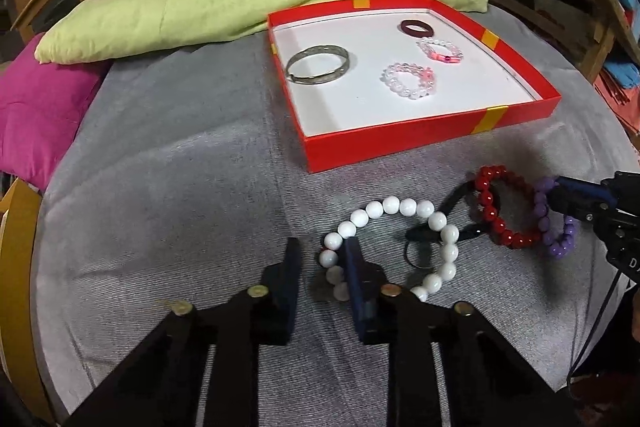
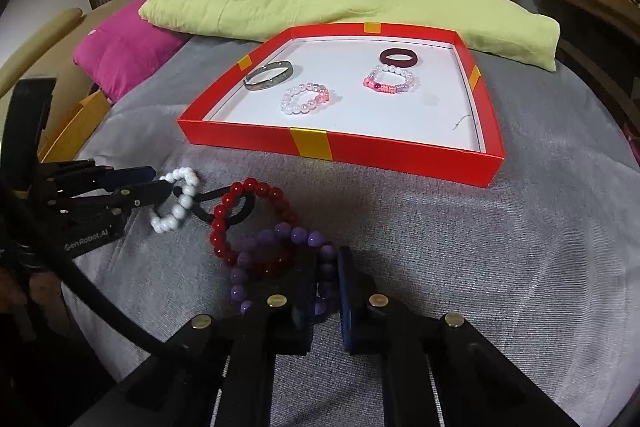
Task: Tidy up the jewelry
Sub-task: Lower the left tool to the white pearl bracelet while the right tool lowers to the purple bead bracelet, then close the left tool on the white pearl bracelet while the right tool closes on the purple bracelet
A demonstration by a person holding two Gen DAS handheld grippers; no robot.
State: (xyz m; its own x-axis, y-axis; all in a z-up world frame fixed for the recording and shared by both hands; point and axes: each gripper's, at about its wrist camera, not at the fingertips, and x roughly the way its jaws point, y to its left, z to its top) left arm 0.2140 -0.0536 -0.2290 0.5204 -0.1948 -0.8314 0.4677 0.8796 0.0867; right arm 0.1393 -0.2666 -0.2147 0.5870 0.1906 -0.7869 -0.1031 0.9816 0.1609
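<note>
Left wrist view shows four bracelets inside the red box [image 1: 420,141]; four wait just outside it; left gripper [image 1: 324,259] fingers open around the white bracelet [image 1: 400,205]; right gripper [image 2: 329,267] fingers nearly closed on the purple bracelet [image 2: 280,233].

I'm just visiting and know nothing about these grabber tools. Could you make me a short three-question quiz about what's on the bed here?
1. How many pieces of jewelry lie inside the red box?
2. True or false: the purple bead bracelet is already in the box.
3. Which bracelet is the left gripper at: A) white bead bracelet, B) red bead bracelet, C) metal bangle?

Key: 1. Four. 2. False; it lies on the grey cover at the right gripper. 3. A.
</note>
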